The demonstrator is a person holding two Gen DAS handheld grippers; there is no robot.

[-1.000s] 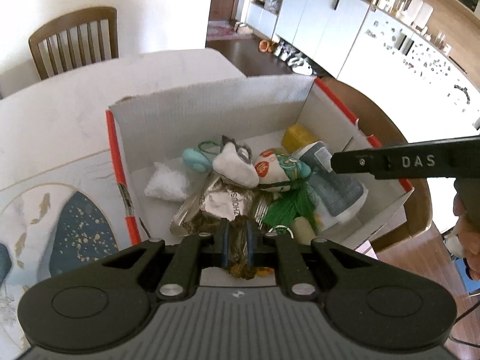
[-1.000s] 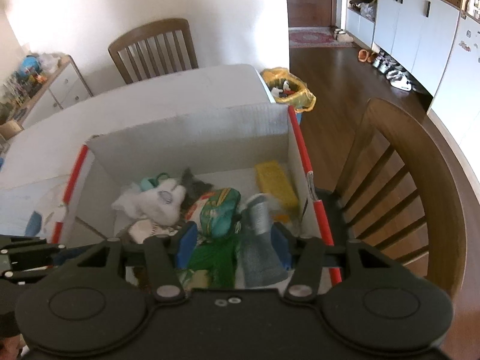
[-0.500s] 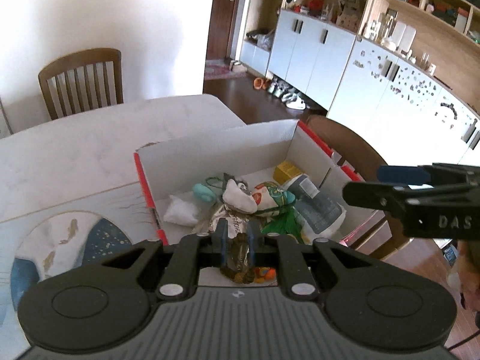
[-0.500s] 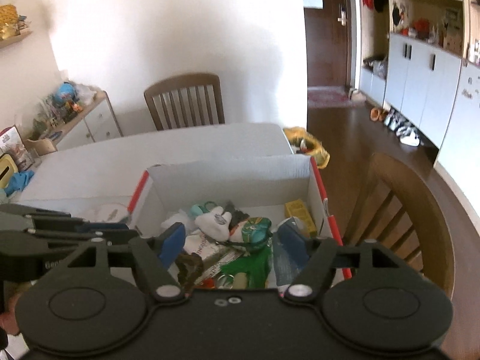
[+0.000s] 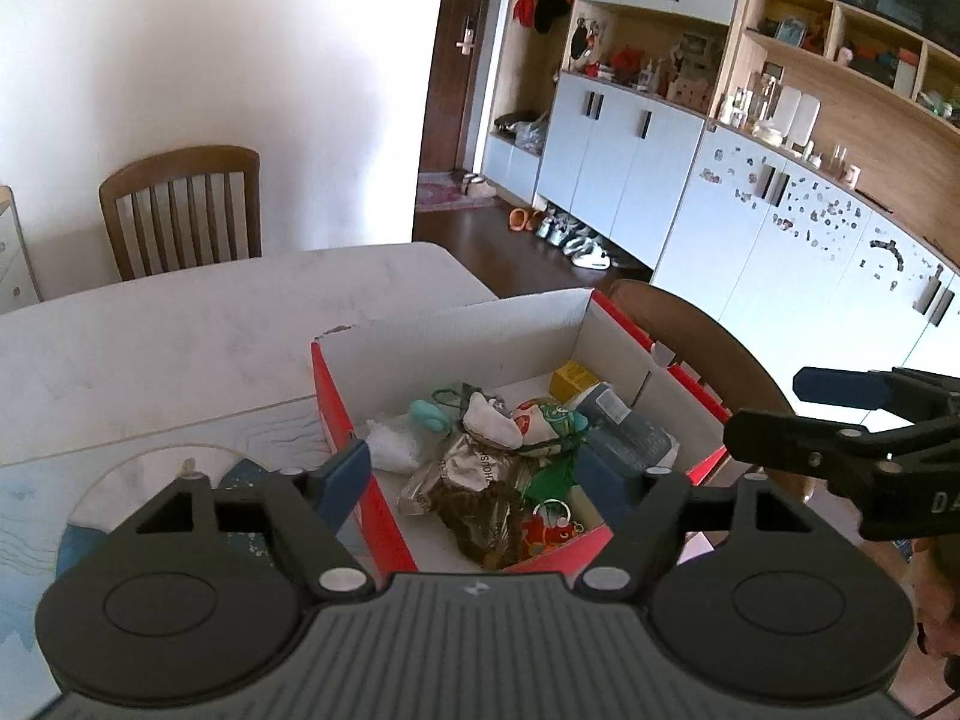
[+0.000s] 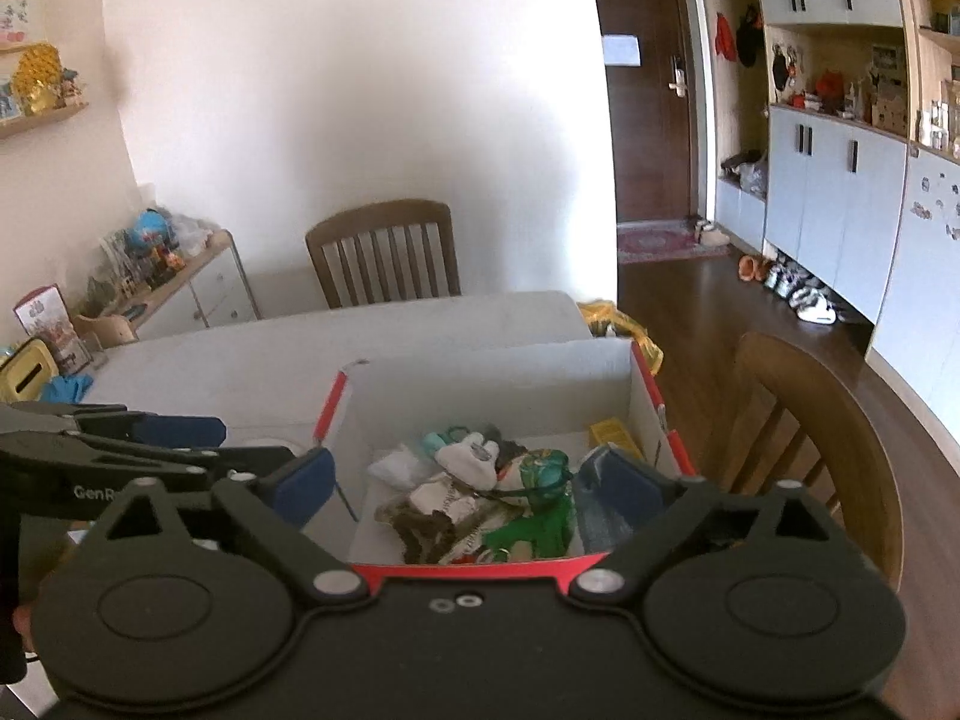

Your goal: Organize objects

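Note:
A white cardboard box with red edges (image 5: 450, 342) (image 6: 492, 378) stands on the table, filled with small items. Among them are a silver foil packet (image 5: 474, 468), a white plush piece (image 5: 489, 423), a grey-blue pouch (image 5: 630, 435) (image 6: 591, 510) and a dark brown packet (image 5: 474, 516). My left gripper (image 5: 474, 480) hovers over the box's near edge; its jaws are opening and nothing is between them. My right gripper (image 6: 462, 480) hangs above the near rim, its jaws also opening, with nothing between them. Each gripper shows in the other's view: the right gripper (image 5: 840, 420) and the left gripper (image 6: 180, 444).
The box sits near the white table's (image 5: 180, 348) right edge, beside a blue patterned placemat (image 5: 120, 498). One wooden chair (image 5: 180, 210) stands at the far side, another (image 6: 828, 438) right beside the box. Cupboards (image 5: 780, 228) line the right wall.
The left jaws have opened and let the dark brown packet drop into the box. The right jaws have spread away from the grey-blue pouch. Both grippers have drawn back and up from the box.

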